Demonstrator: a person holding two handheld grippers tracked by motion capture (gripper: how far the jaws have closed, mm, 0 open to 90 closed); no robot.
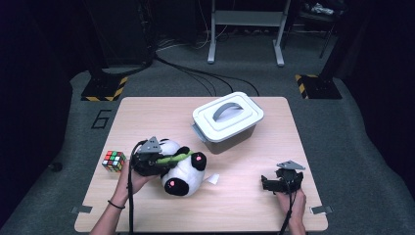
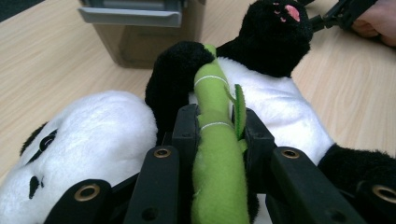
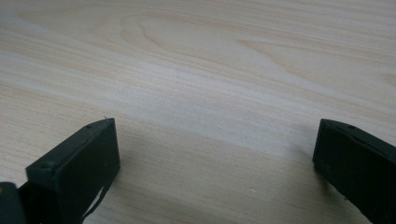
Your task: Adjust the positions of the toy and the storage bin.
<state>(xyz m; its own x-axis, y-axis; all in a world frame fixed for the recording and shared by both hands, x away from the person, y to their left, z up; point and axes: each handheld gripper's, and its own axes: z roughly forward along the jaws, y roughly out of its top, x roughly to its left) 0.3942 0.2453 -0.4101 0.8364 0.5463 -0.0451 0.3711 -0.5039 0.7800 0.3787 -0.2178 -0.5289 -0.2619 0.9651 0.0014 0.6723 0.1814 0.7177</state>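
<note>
A black-and-white panda plush point(image 1: 183, 171) lies on the wooden table point(image 1: 244, 205), left of centre, with a green bamboo stalk point(image 1: 176, 158) across its chest. My left gripper point(image 1: 164, 161) is shut on that stalk. In the left gripper view the black jaws point(image 2: 217, 121) squeeze the green stalk point(image 2: 217, 154) from both sides, over the panda's white body point(image 2: 93, 135). My right gripper point(image 1: 266, 185) rests low at the table's right front. Its jaws point(image 3: 215, 140) stand wide open, with bare wood point(image 3: 210, 70) between them.
A grey box with a white handled lid point(image 1: 227, 120) stands behind the panda, and its wall point(image 2: 140, 42) is close ahead of the left gripper. A colour cube point(image 1: 113, 161) sits near the table's left edge. A white tag point(image 1: 212, 178) lies beside the panda.
</note>
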